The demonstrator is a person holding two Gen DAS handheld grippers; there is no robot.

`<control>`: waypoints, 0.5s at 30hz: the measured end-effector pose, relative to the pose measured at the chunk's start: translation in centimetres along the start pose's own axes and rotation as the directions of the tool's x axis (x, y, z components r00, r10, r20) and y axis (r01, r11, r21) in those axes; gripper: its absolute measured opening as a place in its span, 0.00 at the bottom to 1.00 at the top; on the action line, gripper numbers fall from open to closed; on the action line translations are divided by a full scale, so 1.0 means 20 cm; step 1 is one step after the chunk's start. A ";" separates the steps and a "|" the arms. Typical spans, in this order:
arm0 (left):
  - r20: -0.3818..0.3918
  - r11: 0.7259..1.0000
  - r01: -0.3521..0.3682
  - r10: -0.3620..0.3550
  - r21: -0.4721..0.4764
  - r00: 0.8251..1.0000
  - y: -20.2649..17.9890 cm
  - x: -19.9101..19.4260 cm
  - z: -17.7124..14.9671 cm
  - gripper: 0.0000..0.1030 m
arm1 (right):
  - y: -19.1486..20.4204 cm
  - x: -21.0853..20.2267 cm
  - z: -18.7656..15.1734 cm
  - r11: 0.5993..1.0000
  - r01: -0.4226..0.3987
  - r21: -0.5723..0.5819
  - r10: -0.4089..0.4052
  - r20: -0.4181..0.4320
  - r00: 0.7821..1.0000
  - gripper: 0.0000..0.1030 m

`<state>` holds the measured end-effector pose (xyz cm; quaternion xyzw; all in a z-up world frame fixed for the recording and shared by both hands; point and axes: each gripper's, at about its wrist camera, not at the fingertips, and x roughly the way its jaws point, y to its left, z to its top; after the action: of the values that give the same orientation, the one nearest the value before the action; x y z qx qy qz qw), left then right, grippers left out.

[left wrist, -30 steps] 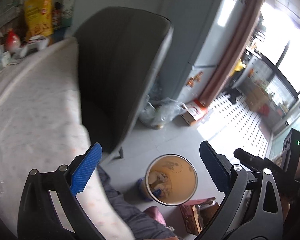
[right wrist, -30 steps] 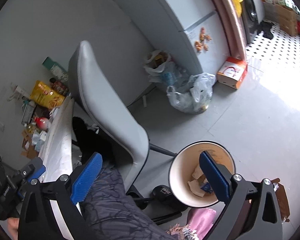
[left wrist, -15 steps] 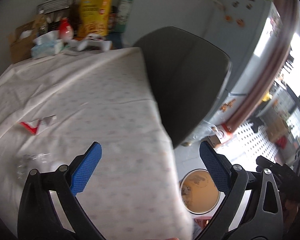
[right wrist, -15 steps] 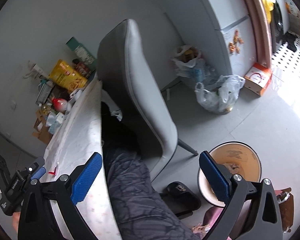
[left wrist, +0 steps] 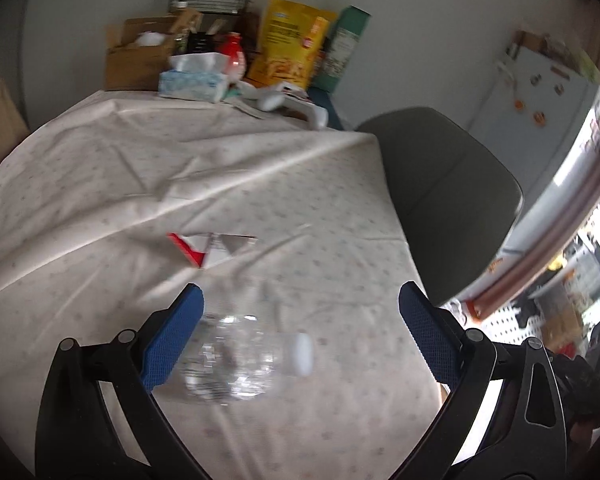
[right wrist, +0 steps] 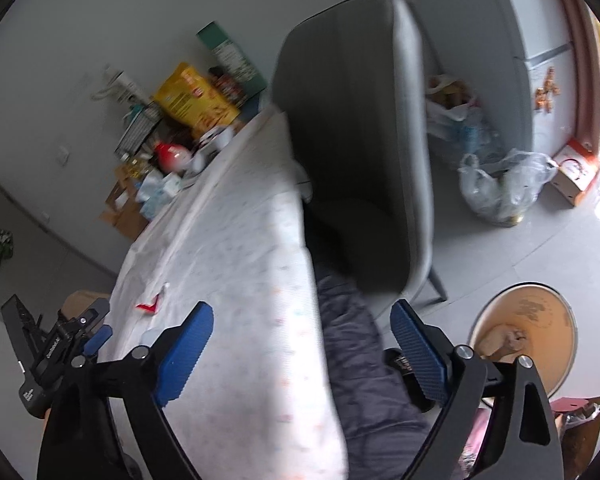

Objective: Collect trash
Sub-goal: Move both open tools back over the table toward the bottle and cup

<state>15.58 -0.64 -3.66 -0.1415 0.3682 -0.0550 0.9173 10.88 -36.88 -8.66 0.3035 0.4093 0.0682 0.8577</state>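
You swung both grippers from the trash bin (right wrist: 526, 340) back over the table: left gripper (left wrist: 300, 336) wide around the plastic bottle (left wrist: 240, 360), right gripper (right wrist: 300, 354) narrowing slightly, empty.

The left gripper (left wrist: 300, 338) points down at a slant, and its two blue fingers (left wrist: 172, 344) stand wide apart with nothing pressed between them. The right gripper (right wrist: 302, 354) points down at the same slant. Its jaws have just been closing a little, but they are wide and hold nothing. A leg in dark trousers (right wrist: 364, 364) shows below the right gripper.
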 end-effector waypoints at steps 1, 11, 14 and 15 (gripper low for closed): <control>0.004 1.000 -0.002 0.002 -0.010 1.000 0.03 -0.01 0.00 0.94 | 0.04 0.02 -0.01 1.000 -0.013 -0.010 0.013 -0.008 1.000 0.84; 0.042 0.995 -0.032 0.037 -0.100 0.998 0.30 -0.08 0.00 0.94 | 0.39 0.26 -0.08 0.989 -0.135 -0.065 0.126 -0.125 0.984 0.74; 0.044 0.991 -0.046 0.052 -0.123 0.998 0.37 -0.09 -0.01 0.94 | 0.49 0.35 -0.12 0.983 -0.173 -0.068 0.159 -0.174 0.972 0.72; 0.045 0.990 -0.055 0.061 -0.130 0.997 0.40 -0.10 -0.01 0.94 | 0.52 0.39 -0.14 0.980 -0.184 -0.068 0.169 -0.190 0.967 0.70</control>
<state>13.99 7.28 -4.90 -0.1911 0.3526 -0.0011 0.9161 15.34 -24.32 -9.10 0.2942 0.4547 0.1894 0.8190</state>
